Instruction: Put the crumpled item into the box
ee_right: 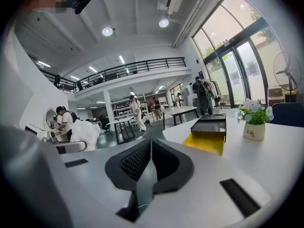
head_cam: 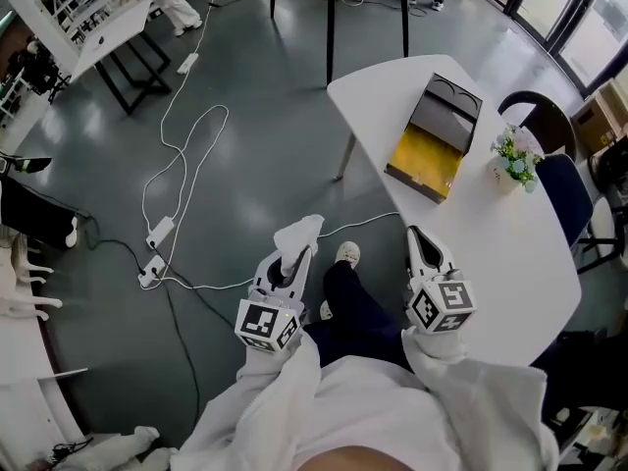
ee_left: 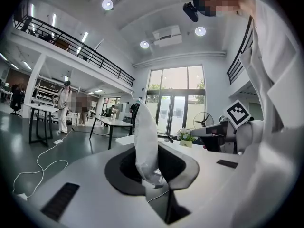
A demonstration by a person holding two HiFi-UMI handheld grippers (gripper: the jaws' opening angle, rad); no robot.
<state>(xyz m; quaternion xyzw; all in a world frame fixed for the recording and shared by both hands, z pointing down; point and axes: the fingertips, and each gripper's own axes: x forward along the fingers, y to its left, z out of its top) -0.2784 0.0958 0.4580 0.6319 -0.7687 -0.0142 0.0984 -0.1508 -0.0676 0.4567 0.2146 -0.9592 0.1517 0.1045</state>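
So, the crumpled item (head_cam: 298, 234), a white wad of something thin and papery, was seen pinched between the jaws of the left gripper (ee_left: 151, 172), with most of it sticking up past the tips like a tall floppy cone. It was held out over the grey floor (head_cam: 245, 145), off the edge of the bench (head_cam: 491, 263) and well apart from the box (head_cam: 438, 135), so nothing had been put in there yet. The box was parked on the white bench with its dark lid flipped back and a yellow inside showing, and honestly nothing could be made out in it. A small white flower pot (head_cam: 511, 161) was sat just beside the box, on the chair side, with a dark blue chair (head_cam: 566, 192) tucked in at the bench's far edge. The jaws of the right gripper (ee_right: 149, 163) were shut tight against each other with nothing caught between them, and that gripper was held low at the near edge of the bench, pointed roughly toward the box. White cables (head_cam: 186, 160) and a power strip (head_cam: 160, 232) were strewn across the floor to the left, and a white shoe (head_cam: 347, 254) was spotted between the two grippers.
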